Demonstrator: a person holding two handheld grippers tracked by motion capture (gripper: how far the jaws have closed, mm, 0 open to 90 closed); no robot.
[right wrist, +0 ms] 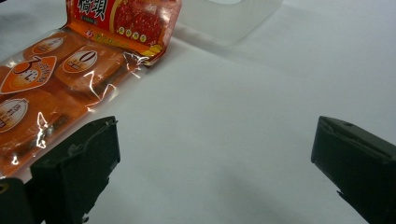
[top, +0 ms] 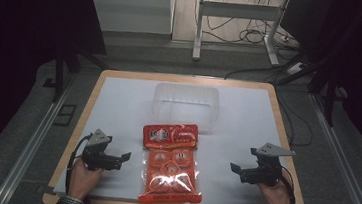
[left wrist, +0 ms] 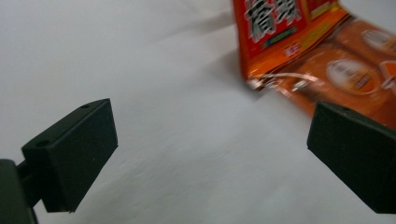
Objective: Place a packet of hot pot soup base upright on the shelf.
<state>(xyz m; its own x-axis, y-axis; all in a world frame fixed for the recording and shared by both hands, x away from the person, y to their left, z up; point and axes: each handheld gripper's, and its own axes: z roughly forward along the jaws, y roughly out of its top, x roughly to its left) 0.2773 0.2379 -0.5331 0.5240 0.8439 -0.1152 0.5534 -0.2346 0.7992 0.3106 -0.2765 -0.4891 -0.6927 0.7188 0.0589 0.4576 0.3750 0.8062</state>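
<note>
Both your grippers, left [top: 122, 155] and right [top: 235, 168], gape empty; orange crinkly plastic snack pack [top: 170, 164] between them is light, slippery, crushable: pinch its 12 o'clock header flap.

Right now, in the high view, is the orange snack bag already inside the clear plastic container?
No. The orange snack bag lies flat on the white table, in front of the clear plastic container, between both open grippers.
</note>
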